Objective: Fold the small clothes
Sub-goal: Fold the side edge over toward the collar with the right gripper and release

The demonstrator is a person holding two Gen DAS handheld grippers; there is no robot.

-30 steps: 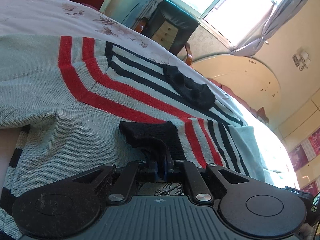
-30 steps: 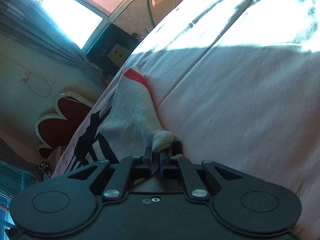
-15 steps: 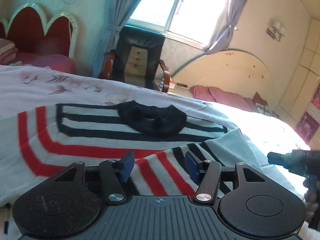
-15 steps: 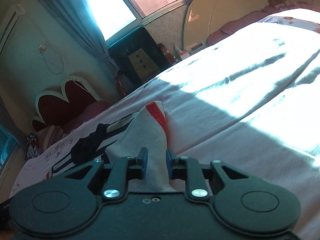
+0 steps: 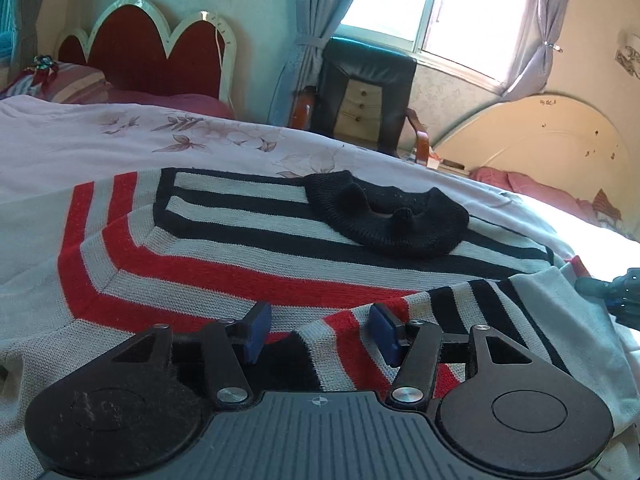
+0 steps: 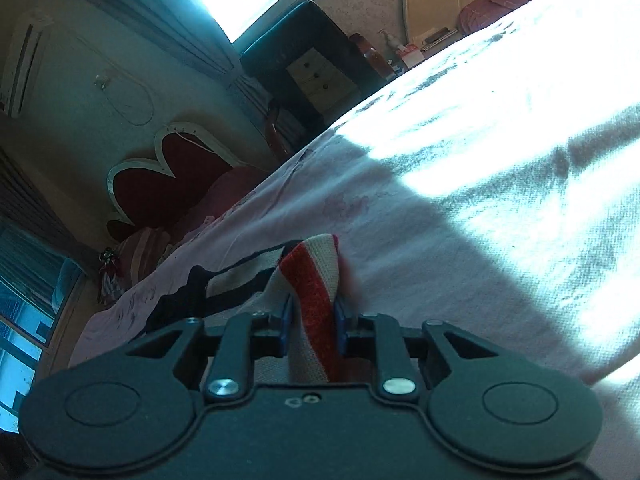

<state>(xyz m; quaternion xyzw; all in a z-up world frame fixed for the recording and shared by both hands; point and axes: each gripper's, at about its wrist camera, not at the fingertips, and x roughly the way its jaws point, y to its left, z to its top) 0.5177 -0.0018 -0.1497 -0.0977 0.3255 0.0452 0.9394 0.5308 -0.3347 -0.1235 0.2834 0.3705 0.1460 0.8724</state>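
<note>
A small grey knit sweater [image 5: 248,256] with red and black stripes and a black collar [image 5: 388,216] lies flat on the bed. Its sleeve [image 5: 460,320] is folded across the body. My left gripper [image 5: 320,332] is open just above the folded sleeve and holds nothing. In the right wrist view my right gripper [image 6: 312,320] is open, its jaws standing on either side of a raised fold of the sweater [image 6: 312,276] with a red stripe. The right gripper's tip also shows at the right edge of the left wrist view [image 5: 612,288].
The bed sheet [image 5: 120,136] is pale pink with a flower print; sunlight falls on its far side [image 6: 500,120]. A red scalloped headboard [image 5: 148,52], pillows, a black armchair [image 5: 360,92] with a small drawer unit and a window stand behind the bed.
Both grippers have opened and let go of the sweater, the left one of the black cuff, the right one of the grey fold. The left gripper has lifted and drawn back.
</note>
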